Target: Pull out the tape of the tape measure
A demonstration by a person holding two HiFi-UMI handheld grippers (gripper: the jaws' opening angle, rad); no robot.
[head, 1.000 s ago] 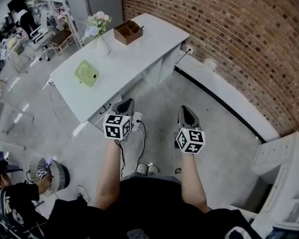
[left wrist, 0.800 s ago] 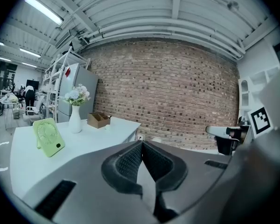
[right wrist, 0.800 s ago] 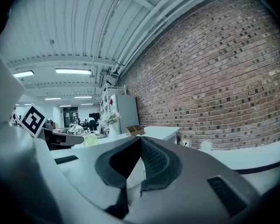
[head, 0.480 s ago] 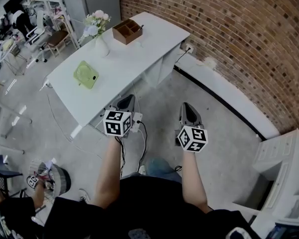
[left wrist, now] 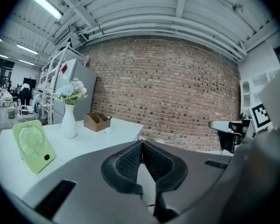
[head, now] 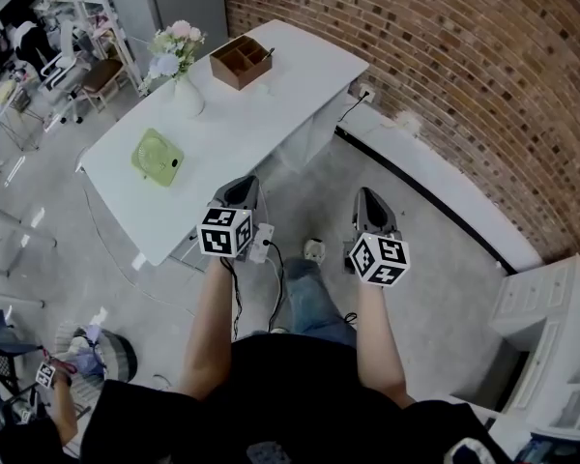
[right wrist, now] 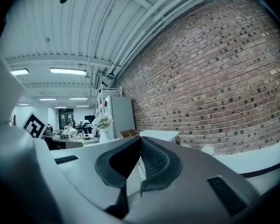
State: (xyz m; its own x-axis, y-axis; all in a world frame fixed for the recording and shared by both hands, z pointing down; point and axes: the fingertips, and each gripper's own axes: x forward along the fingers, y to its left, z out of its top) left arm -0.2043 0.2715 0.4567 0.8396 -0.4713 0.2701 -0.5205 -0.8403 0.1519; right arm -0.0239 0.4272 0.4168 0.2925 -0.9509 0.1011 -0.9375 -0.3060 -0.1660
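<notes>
I cannot make out a tape measure in any view. A white table (head: 261, 114) stands ahead; on it are a green fan (head: 156, 157), a white vase of flowers (head: 179, 85) and a brown wooden organizer (head: 242, 62). A small pale object (head: 262, 89) lies beside the organizer, too small to identify. My left gripper (head: 242, 184) hangs in the air at the table's near edge, shut and empty. My right gripper (head: 367, 193) is over the floor to the right of the table, also shut and empty. The left gripper view shows the shut left gripper (left wrist: 141, 141) facing the fan (left wrist: 31, 145).
A brick wall (head: 464, 75) with a low white ledge (head: 435, 182) runs along the right. A power strip (head: 262, 245) with cables lies on the floor under the table's edge. White cabinets (head: 551, 327) stand at the lower right. Another person crouches at the lower left.
Both grippers have moved forward toward the table, which now sits closer. The person's leg has stepped forward between the arms. Both jaws stayed shut.
</notes>
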